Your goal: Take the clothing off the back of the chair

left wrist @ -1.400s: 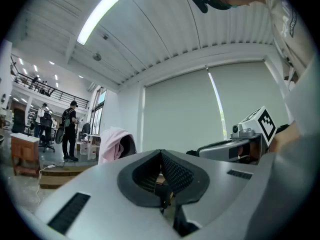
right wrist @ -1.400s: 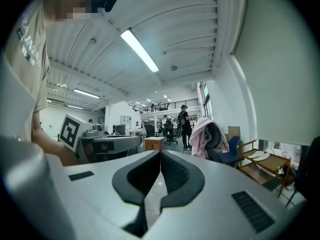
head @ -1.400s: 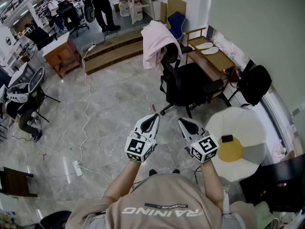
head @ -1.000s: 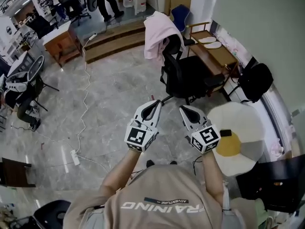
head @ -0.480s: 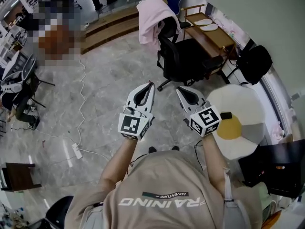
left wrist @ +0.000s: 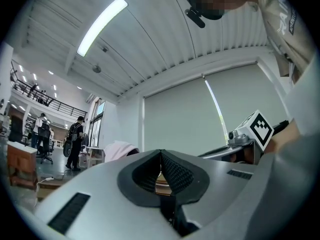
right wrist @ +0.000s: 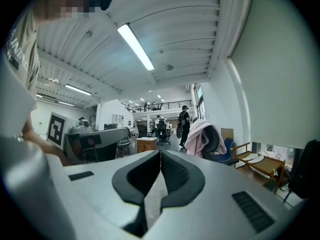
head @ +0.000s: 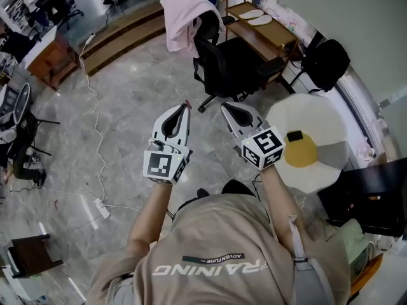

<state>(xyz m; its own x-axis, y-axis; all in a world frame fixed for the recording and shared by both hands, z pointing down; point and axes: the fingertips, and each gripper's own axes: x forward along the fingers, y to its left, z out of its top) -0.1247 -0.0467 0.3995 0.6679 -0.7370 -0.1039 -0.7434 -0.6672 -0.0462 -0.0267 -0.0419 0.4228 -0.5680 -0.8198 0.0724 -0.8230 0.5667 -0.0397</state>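
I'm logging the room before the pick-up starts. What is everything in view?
garment: one, pink, draped over the back of the office chair
office chair: one, black, on the grey floor ahead of both grippers
wooden bench: one, brown, by the wall beyond the chair
bag: one, black, right of the chair
round table: one, white with yellow and grey patches, at the right
small object: one, black, on the round table
power strip: one, white, on the floor at the left, with its cable
desk: one, wooden, far left
left hand-held gripper: one, white, shut, empty
right hand-held gripper: one, white, shut, empty
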